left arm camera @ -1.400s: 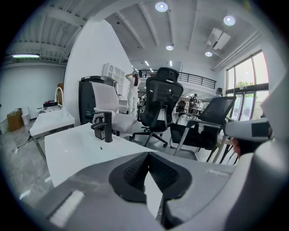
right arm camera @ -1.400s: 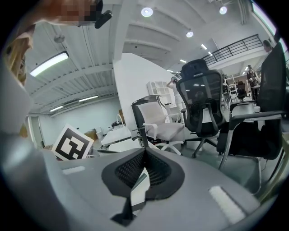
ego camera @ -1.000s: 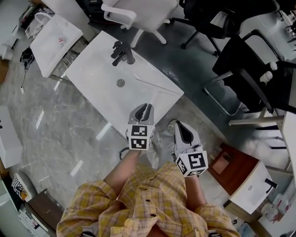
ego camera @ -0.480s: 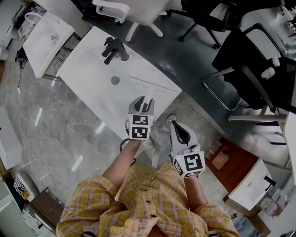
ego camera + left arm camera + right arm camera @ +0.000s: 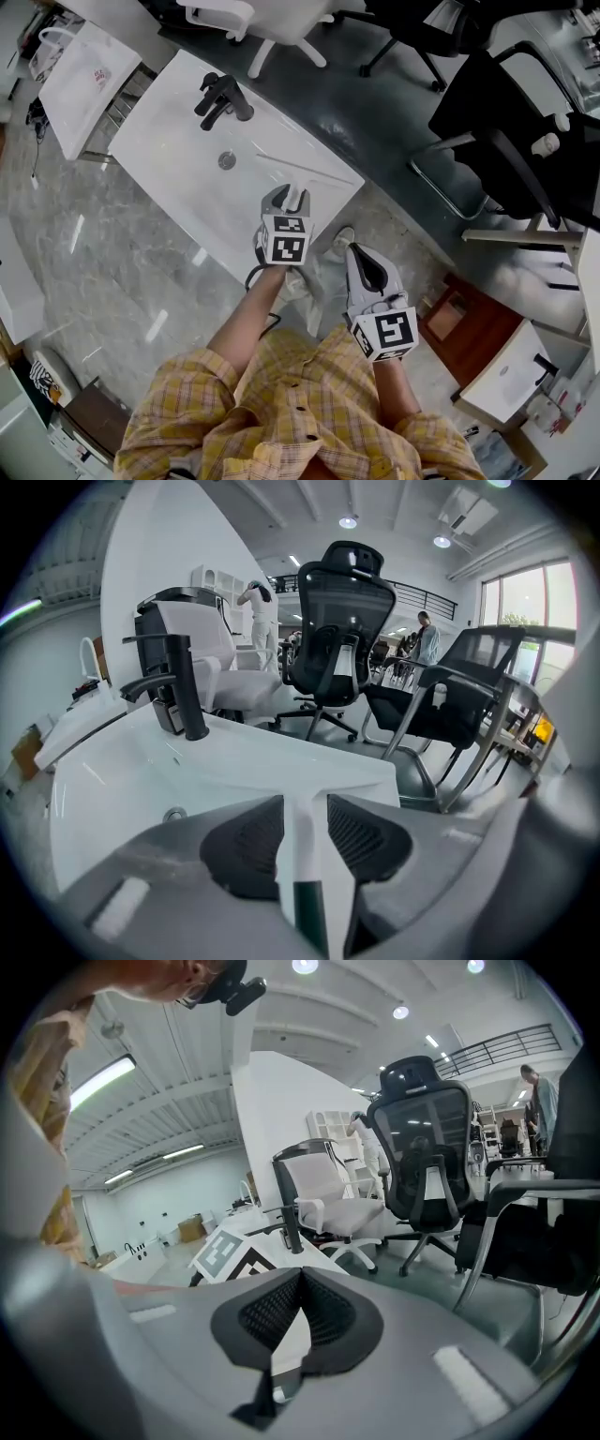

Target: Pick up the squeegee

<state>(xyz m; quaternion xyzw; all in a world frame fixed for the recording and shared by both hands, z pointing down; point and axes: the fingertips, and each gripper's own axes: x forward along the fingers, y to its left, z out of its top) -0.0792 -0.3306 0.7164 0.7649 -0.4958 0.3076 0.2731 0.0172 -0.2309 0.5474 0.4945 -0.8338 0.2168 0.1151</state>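
Standing over the white basin (image 5: 173, 155), I find my left tool (image 5: 286, 199) lowered onto its near right corner, jaws spread wide. The squeegee (image 5: 303, 844) lies flat on the basin's surface, its thin blade pointing towards the far edge, its white handle running back between my left tool's pads; the handle end nearest me is dark green. There is a gap at the right pad; contact at the left pad I cannot confirm. My right tool (image 5: 301, 1279) hangs off the basin, just beside the left, over the marbled floor (image 5: 112, 272), jaws closed together and empty. A black faucet (image 5: 223, 97) stands at the far end, a round drain (image 5: 226, 160) before it.
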